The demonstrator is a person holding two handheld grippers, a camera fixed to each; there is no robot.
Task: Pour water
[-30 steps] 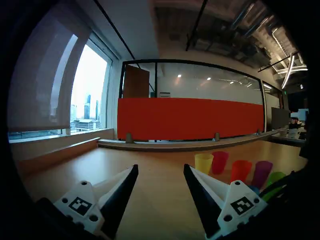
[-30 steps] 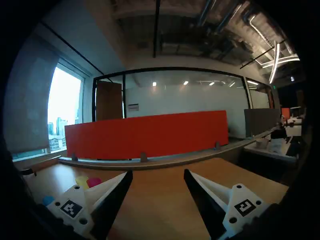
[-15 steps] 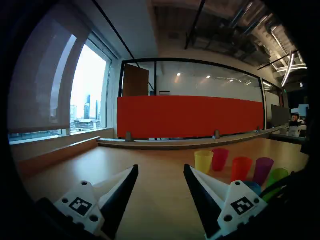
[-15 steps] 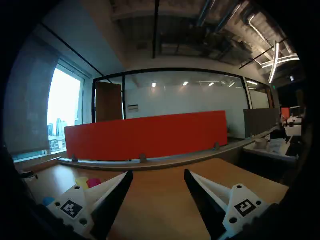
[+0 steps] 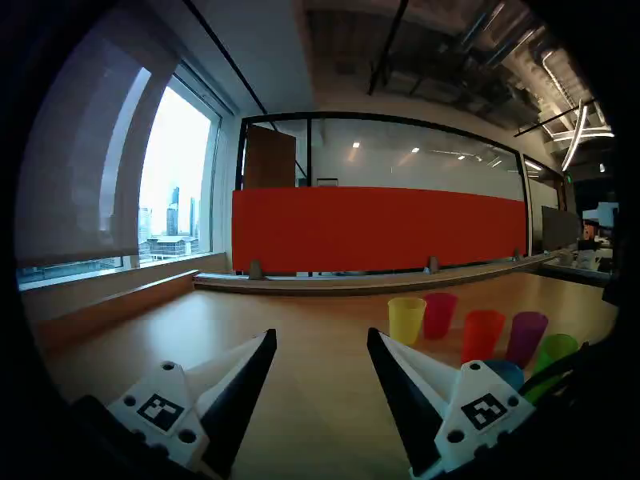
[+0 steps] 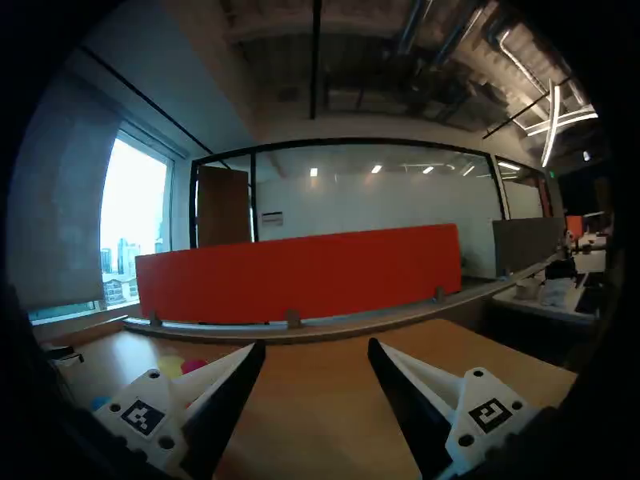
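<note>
The left gripper (image 5: 321, 333) is spread and empty; the cups (image 5: 482, 332) stand beyond its right finger, toward the table's (image 5: 320, 308) far edge. The right gripper (image 6: 316, 344) is likewise spread.

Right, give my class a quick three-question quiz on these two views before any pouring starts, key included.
1. True or false: the left hand-held gripper is shut on a cup.
2. In the left gripper view, what colour is the leftmost cup? A yellow B purple C green
3. Fill in: the right hand-held gripper is ___, holding nothing.
Key: 1 false; 2 A, the yellow cup; 3 open.
</note>
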